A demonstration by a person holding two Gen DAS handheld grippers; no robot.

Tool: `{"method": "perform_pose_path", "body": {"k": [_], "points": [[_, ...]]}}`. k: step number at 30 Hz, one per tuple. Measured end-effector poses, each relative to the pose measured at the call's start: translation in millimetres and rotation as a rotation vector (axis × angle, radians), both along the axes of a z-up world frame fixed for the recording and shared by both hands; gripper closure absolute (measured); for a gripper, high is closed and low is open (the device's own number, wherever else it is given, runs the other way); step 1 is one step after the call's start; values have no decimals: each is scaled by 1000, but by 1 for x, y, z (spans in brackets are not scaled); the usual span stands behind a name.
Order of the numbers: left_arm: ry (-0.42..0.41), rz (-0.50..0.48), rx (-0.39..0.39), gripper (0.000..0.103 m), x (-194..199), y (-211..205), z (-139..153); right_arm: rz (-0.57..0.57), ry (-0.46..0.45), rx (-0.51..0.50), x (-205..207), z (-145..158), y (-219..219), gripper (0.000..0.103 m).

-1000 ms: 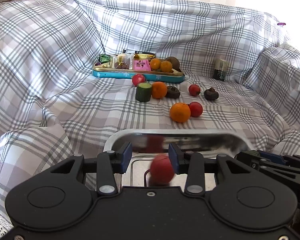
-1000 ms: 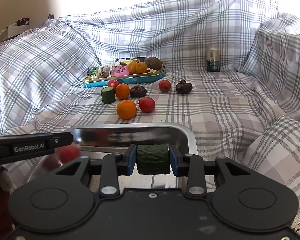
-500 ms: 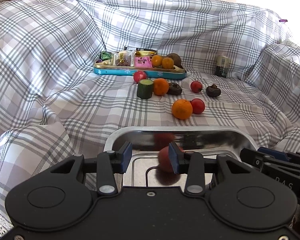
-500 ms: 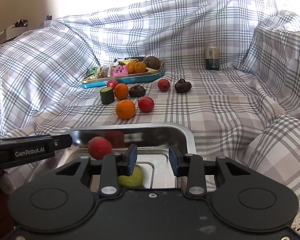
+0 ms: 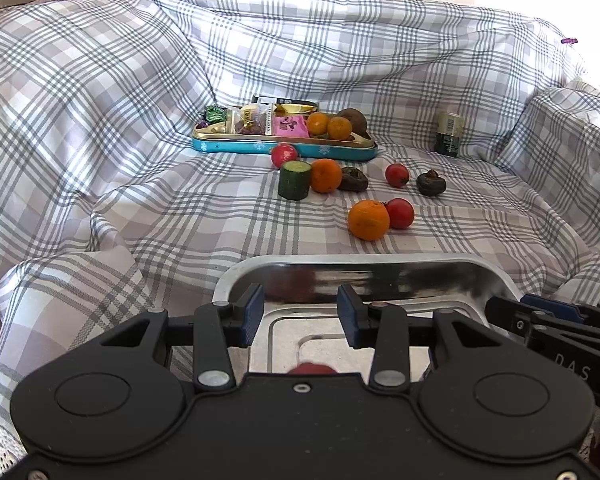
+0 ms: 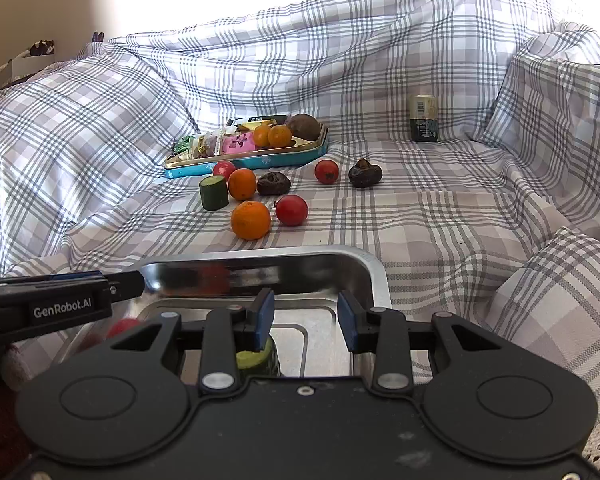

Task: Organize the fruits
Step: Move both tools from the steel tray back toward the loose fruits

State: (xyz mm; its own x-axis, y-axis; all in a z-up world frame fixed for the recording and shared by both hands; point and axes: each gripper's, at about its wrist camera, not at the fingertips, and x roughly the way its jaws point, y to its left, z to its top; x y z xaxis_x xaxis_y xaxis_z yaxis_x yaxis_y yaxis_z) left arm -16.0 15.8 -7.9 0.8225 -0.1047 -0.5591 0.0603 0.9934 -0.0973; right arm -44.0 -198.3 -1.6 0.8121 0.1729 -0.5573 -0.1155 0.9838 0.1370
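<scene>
Both my grippers hang spread and empty over the steel tray (image 5: pixel 496 276).
Left gripper (image 5: pixel 300 312), right gripper (image 6: pixel 305 316): fingers wide; red fruit (image 5: pixel 311 369) and cucumber piece (image 6: pixel 256 362) lie inside. I'd lift clear, then take the nearest orange (image 6: pixel 250 220).

The tray (image 5: pixel 496 276) is polished metal, mirror-glossy on its walls. The checked sheet (image 5: pixel 100 128) is matt woven cloth. Both claws, left (image 5: pixel 300 310) and right (image 6: pixel 306 316), are matt black plastic. The oranges (image 6: pixel 250 220) look finely dimpled.
</scene>
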Motion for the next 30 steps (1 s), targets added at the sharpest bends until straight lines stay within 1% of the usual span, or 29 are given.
{"method": "perform_pose_path", "body": {"k": [9, 13, 21, 23, 26, 30], "points": [[-9, 40, 58, 54, 6, -6, 3, 3, 0, -3, 0, 0, 0, 66], [4, 54, 81, 55, 13, -10, 0, 2, 1, -2, 0, 0, 0, 66], [-1, 98, 69, 55, 23, -8, -1, -1, 0, 2, 0, 0, 1, 66], [9, 106, 66, 55, 26, -7, -2, -1, 0, 1, 0, 0, 1, 66], [23, 97, 52, 55, 26, -5, -2, -3, 0, 2, 0, 0, 1, 66], [21, 74, 45, 55, 21, -5, 1, -6, 2, 8, 0, 0, 1, 66]]}}
